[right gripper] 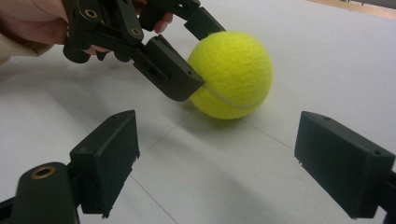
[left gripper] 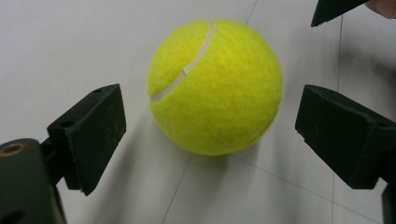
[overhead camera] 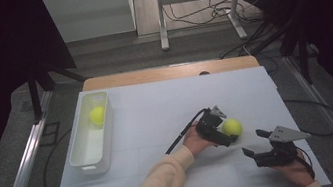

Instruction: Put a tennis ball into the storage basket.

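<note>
A yellow tennis ball rests on the white table, right of centre. My left gripper reaches in from the left and stands open, one black jaw on each side of the ball. The left gripper view shows a gap on both sides. My right gripper sits near the front right, open with nothing between its jaws, pointing at the ball from a short way off.
A white oblong bin stands at the table's left with a second tennis ball in its far end. A cable trails left from my left gripper. Bare table surface lies between bin and grippers.
</note>
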A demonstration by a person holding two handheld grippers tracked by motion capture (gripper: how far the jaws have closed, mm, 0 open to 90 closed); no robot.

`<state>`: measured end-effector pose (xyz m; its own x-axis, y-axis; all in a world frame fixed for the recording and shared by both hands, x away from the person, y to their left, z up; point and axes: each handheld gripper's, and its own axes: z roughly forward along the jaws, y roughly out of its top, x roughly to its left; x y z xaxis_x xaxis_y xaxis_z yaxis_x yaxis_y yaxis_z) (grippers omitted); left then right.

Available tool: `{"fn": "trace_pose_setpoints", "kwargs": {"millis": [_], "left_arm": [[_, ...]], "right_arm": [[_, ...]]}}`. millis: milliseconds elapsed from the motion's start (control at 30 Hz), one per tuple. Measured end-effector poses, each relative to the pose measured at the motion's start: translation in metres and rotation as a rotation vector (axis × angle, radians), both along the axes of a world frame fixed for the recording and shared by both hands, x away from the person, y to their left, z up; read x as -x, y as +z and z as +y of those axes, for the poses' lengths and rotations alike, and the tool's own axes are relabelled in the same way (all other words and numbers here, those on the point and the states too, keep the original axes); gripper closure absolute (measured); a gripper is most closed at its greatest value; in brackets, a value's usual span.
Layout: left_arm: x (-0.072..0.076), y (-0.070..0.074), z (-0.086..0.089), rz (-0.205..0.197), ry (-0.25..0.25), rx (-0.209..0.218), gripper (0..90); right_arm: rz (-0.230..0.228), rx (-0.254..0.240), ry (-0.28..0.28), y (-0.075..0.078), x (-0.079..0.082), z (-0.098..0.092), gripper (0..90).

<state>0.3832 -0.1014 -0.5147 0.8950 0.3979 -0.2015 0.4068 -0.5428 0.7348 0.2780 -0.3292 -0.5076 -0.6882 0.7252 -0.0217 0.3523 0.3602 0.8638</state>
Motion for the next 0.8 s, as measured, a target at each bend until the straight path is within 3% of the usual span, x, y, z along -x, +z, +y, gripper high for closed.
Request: {"fn": "trace_pose_setpoints", "kwargs": {"millis": [533, 700, 800], "left_arm": [[-0.010, -0.007, -0.016, 0.003, -0.007, -0.034, 11.2], [-0.008, -0.008, -0.018, -0.007, -0.034, -0.030, 25.1], [-0.006, -0.007, -0.020, -0.024, -0.033, -0.048, 26.0]], "right_arm": [[-0.001, -0.001, 0.004, 0.000, 0.000, 0.000, 14.2], [-0.002, -0.004, 0.006, 0.000, 0.000, 0.000, 14.2], [-0.003, -0.004, 0.006, 0.000, 0.000, 0.000, 14.2]]}}
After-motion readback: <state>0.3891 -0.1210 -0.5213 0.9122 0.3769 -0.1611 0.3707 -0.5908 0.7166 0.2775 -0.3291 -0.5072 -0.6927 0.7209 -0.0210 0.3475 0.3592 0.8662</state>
